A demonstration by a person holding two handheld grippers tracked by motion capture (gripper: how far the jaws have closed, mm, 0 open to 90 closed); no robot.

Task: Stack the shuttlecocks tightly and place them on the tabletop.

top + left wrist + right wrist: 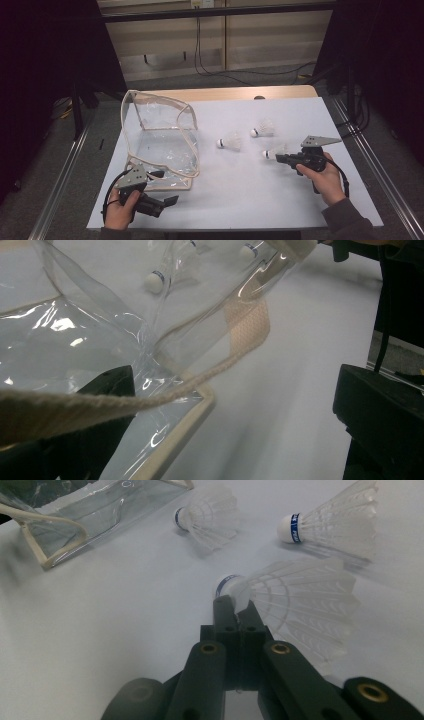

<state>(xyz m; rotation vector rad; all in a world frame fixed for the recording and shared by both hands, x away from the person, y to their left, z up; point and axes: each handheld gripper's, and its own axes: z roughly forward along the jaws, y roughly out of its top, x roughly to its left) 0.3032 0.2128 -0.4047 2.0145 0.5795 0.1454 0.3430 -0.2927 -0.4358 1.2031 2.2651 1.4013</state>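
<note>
A clear plastic bag (160,135) with cream trim stands open on the left of the white sheet. My left gripper (165,187) is at the bag's near corner, open. In the left gripper view the bag (75,340) and its cream cord drape over one jaw of that gripper (235,385), while the other jaw stands far to the right. My right gripper (277,156) (235,605) is shut on a white shuttlecock (274,151) (300,600), pinching it just behind the cork. Two more shuttlecocks (231,143) (263,129) lie loose between the bag and my right gripper.
The white sheet (240,195) covers a wooden table whose bare strip (225,93) shows at the back. Metal rails (60,175) run along both sides. Cables (240,75) lie on the floor beyond the table.
</note>
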